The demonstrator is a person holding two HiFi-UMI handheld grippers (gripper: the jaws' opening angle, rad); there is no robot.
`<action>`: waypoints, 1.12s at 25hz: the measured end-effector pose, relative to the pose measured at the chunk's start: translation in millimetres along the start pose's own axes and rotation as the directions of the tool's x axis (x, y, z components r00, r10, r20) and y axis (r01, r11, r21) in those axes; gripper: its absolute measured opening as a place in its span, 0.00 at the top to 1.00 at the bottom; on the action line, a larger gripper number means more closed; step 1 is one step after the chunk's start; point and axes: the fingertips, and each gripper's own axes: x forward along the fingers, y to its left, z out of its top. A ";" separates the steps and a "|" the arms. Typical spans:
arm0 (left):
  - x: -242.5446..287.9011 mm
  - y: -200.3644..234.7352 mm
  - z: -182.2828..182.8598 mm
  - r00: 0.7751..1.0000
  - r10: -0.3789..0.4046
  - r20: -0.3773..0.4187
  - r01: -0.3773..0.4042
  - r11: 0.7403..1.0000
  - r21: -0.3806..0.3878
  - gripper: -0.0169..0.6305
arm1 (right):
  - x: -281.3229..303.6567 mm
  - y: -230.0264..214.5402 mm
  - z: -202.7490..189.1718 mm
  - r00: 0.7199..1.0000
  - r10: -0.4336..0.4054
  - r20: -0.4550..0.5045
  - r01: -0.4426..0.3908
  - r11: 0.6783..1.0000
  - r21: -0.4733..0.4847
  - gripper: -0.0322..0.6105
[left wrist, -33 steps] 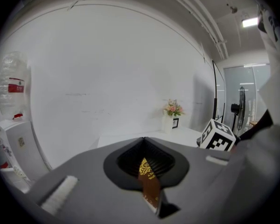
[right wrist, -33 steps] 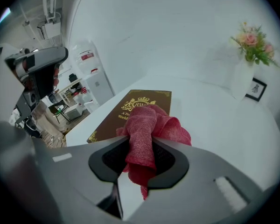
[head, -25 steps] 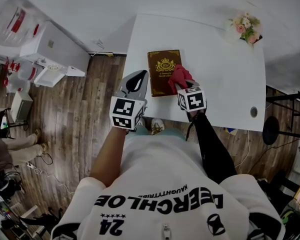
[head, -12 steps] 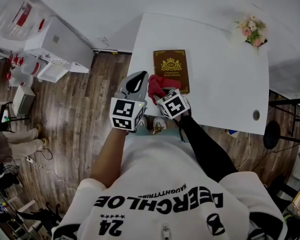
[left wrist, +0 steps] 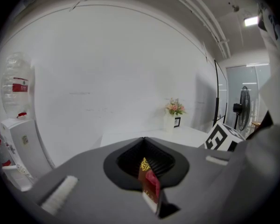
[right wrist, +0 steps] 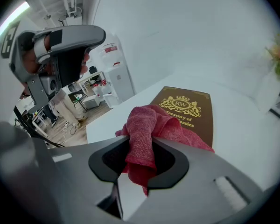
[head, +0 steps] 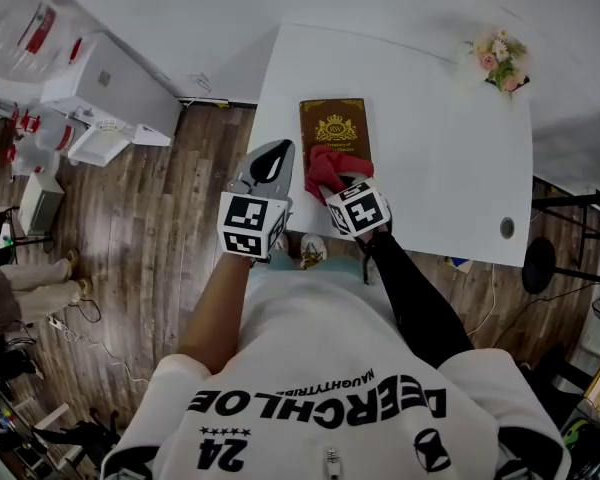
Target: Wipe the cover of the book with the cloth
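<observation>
Right gripper view, cloth [right wrist: 144, 129] between fingers [right wrist: 203, 171], touching book [right wrist: 190, 107]

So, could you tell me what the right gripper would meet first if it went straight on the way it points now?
Probably the book: the right gripper, shut on the cloth, points along its cover, though depth is unclear.

- The book [head: 337, 128] lies on the table [head: 440, 158], near its left edge.
- The cloth [head: 326, 167] sits on the book's near end.
- At the table's far right corner stand flowers [head: 495, 52].
</observation>
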 end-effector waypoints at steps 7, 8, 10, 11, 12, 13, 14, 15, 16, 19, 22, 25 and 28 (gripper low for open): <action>15.7 -10.4 3.7 0.999 -0.033 0.010 0.033 0.999 0.002 0.89 | -17.2 -37.7 -13.9 0.997 -0.074 0.004 0.074 0.995 0.065 0.79; 17.8 -11.9 4.3 0.999 -0.037 0.010 0.037 0.999 0.002 0.89 | -19.8 -42.6 -15.9 0.996 -0.084 0.005 0.084 0.994 0.073 0.79; 22.0 -14.6 5.3 0.999 -0.046 0.009 0.046 0.999 0.004 0.89 | -24.6 -52.6 -19.4 0.995 -0.104 0.008 0.103 0.991 0.089 0.79; 24.1 -15.8 5.6 0.999 -0.050 0.008 0.050 0.999 0.005 0.89 | -26.7 -57.5 -21.1 0.993 -0.114 0.009 0.112 0.989 0.097 0.79; 26.0 -16.8 5.9 0.999 -0.053 0.009 0.053 0.999 0.007 0.89 | -28.5 -62.0 -22.8 0.992 -0.122 0.009 0.121 0.987 0.105 0.79; 27.7 -17.6 6.2 0.998 -0.056 0.009 0.056 0.998 0.008 0.89 | -30.2 -66.1 -24.2 0.992 -0.129 0.011 0.127 0.985 0.113 0.79; 29.1 -18.3 6.6 0.998 -0.058 0.009 0.058 0.998 0.009 0.89 | -31.8 -69.7 -25.4 0.991 -0.135 0.011 0.133 0.984 0.120 0.79; 30.3 -18.8 6.9 0.998 -0.060 0.009 0.060 0.998 0.010 0.89 | -33.2 -72.7 -26.2 0.990 -0.139 0.011 0.137 0.983 0.126 0.79; 31.2 -18.8 7.2 0.998 -0.060 0.009 0.060 0.998 0.010 0.89 | -34.1 -74.7 -26.8 0.990 -0.142 0.009 0.139 0.982 0.129 0.79; 32.9 -16.6 6.8 0.998 -0.056 0.005 0.056 0.998 0.011 0.89 | -34.3 -72.3 -23.0 0.990 -0.141 0.003 0.140 0.985 0.101 0.79; 34.0 -13.7 7.9 0.999 -0.046 0.003 0.046 0.999 0.012 0.89 | -34.9 -64.0 -3.6 0.992 -0.116 0.055 0.113 0.992 0.058 0.79; 32.1 -6.6 9.7 1.000 -0.023 0.007 0.022 1.000 0.017 0.89 | -28.3 -63.5 24.5 0.990 -0.092 0.105 0.089 0.995 0.035 0.79; 26.0 7.7 8.6 1.000 0.018 0.002 -0.018 1.000 0.021 0.89 | -10.2 -67.4 52.6 0.991 -0.076 0.115 0.077 0.997 -0.006 0.79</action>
